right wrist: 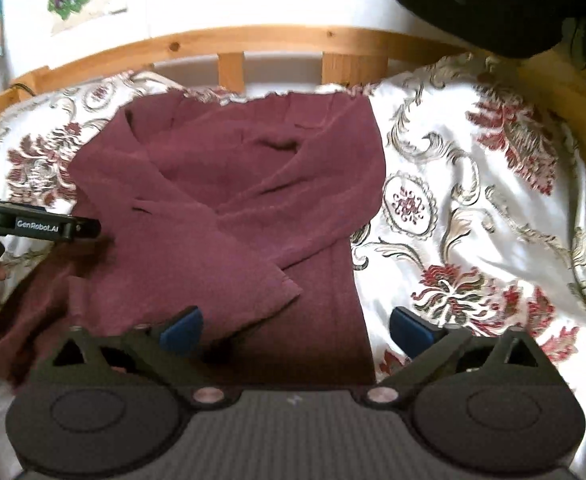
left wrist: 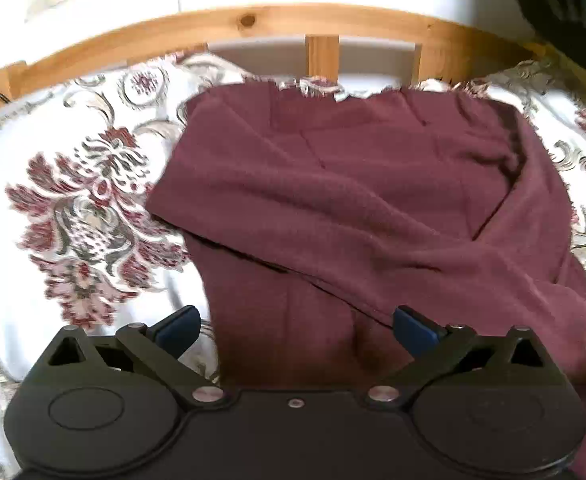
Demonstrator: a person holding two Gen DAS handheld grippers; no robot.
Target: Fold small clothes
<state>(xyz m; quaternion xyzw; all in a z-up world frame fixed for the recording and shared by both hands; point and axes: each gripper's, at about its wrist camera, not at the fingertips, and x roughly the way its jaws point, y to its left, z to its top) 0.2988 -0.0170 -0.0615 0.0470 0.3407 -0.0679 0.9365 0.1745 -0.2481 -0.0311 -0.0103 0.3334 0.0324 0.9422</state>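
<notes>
A maroon sweater (right wrist: 229, 200), sleeves crossed over its front, lies on a floral bedspread (right wrist: 473, 216) before a pine headboard (left wrist: 253, 24). The left gripper (left wrist: 295, 326) and right gripper (right wrist: 295, 326) hover at its near hem, jaws wide apart, holding nothing. A dark bag (right wrist: 493, 0) hangs upper right.
</notes>
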